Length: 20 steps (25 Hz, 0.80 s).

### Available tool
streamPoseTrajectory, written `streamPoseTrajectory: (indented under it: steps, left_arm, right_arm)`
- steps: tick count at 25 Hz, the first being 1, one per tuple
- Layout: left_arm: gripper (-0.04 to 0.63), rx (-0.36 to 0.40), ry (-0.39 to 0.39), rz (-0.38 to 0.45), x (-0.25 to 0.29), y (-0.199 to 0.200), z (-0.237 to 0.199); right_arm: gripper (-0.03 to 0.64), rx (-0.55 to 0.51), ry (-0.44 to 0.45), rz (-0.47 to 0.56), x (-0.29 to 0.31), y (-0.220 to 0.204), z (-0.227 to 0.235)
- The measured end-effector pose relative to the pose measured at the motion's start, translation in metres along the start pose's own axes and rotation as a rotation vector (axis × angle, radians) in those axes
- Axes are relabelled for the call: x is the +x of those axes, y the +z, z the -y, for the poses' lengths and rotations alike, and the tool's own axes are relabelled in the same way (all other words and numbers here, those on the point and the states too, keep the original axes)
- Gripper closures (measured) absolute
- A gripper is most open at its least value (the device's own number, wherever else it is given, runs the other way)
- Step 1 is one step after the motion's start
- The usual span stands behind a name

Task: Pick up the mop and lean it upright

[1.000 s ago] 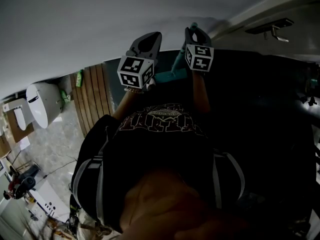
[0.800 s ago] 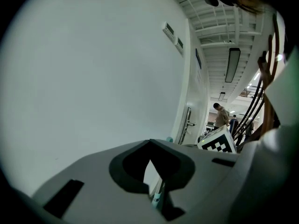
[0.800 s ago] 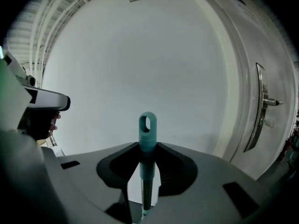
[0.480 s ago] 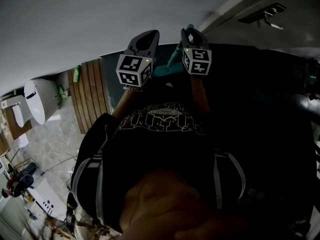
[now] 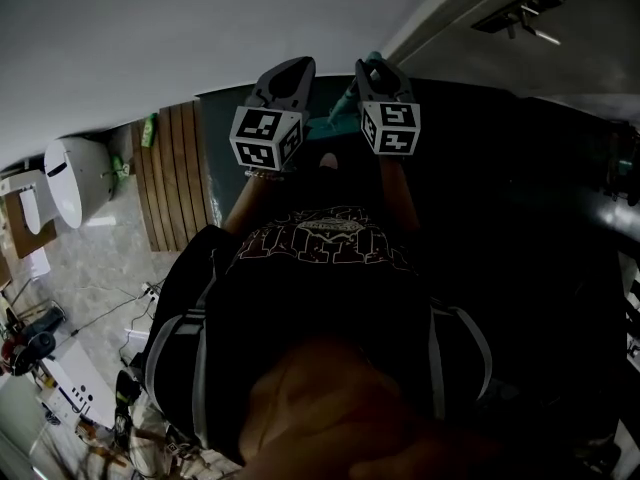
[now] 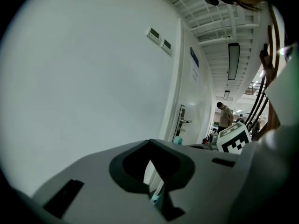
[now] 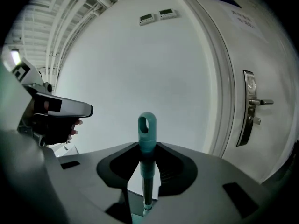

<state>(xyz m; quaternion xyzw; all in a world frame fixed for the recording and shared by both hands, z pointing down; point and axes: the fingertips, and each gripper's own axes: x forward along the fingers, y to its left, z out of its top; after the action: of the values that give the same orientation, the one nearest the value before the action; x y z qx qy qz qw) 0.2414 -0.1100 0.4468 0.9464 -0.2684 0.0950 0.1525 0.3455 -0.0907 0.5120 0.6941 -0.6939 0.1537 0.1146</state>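
Observation:
The mop's teal handle (image 7: 146, 139) stands upright in the right gripper view, its hanging loop just in front of a white wall. My right gripper (image 7: 146, 171) is shut on that handle a little below the loop. In the head view the right gripper (image 5: 375, 68) is raised in front of the person, with the teal handle (image 5: 345, 103) running down to the teal mop head (image 5: 320, 128). Beside it on the left, my left gripper (image 5: 290, 73) is held up at the same height. Its jaws (image 6: 150, 171) meet at the tips with nothing between them, and it is apart from the mop.
A white wall (image 5: 200, 38) stands right ahead. To the right is a door with a metal lever handle (image 7: 252, 107). A white toilet (image 5: 65, 178) and a wooden slatted mat (image 5: 175, 173) lie to the left, with cables and clutter beyond. A person (image 6: 225, 115) stands far down the corridor.
Both grippers and the mop have shifted slightly up and closer to the wall. The right gripper's hold on the handle is unchanged.

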Motion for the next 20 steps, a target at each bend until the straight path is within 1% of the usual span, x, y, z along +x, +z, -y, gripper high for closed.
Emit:
streamPoseTrajectory:
  steps: [8, 16, 20]
  left_arm:
    - [0.549, 0.007, 0.033, 0.016, -0.024, -0.010, 0.017]
    - [0.549, -0.010, 0.032, 0.021, -0.052, -0.011, 0.007]
    - [0.549, 0.014, 0.034, 0.022, -0.065, -0.009, -0.001]
  right_arm:
    - [0.499, -0.011, 0.037, 0.005, -0.029, -0.010, -0.011]
    - [0.500, -0.019, 0.019, 0.017, -0.038, -0.009, -0.029]
    - [0.500, -0.040, 0.023, 0.046, -0.041, 0.001, -0.042]
